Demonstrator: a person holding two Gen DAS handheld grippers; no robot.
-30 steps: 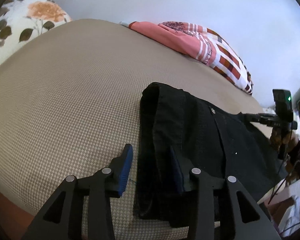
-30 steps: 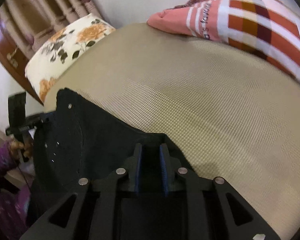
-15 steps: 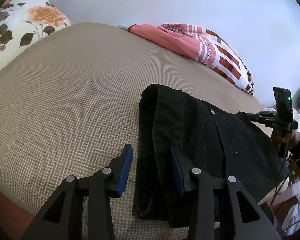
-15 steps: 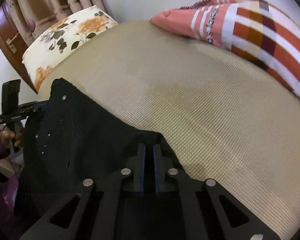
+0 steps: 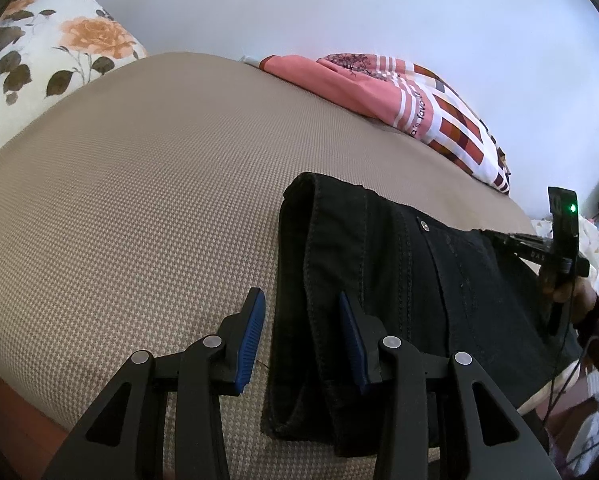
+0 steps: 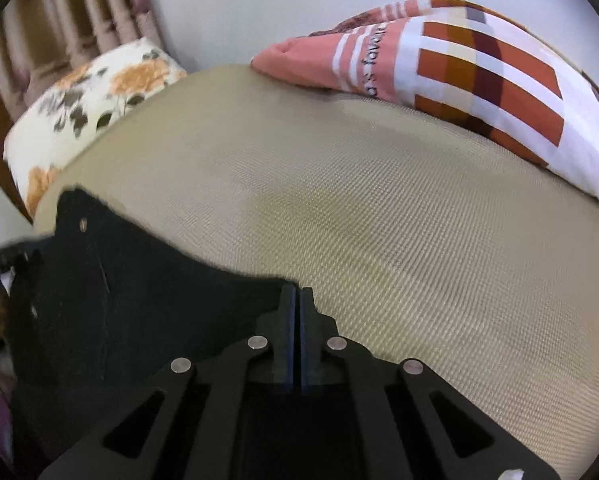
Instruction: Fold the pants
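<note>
Your right hand-held gripper pressed together, apparently pinching pants edge for fold. Left hand-held gripper spread, straddling thick folded edge on bed, ready to clamp.

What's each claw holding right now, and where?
Right claw pinches the pants at their edge; left claw straddles their folded edge, open.

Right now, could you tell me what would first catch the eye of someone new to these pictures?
The black denim pants stand out, lying folded on the beige woven bed cover near its front edge. The left gripper straddles their folded edge with jaws apart, while the right gripper is pinched shut at their other end. Behind, a coral patchwork blanket lies by the wall and a floral pillow at the far left.
</note>
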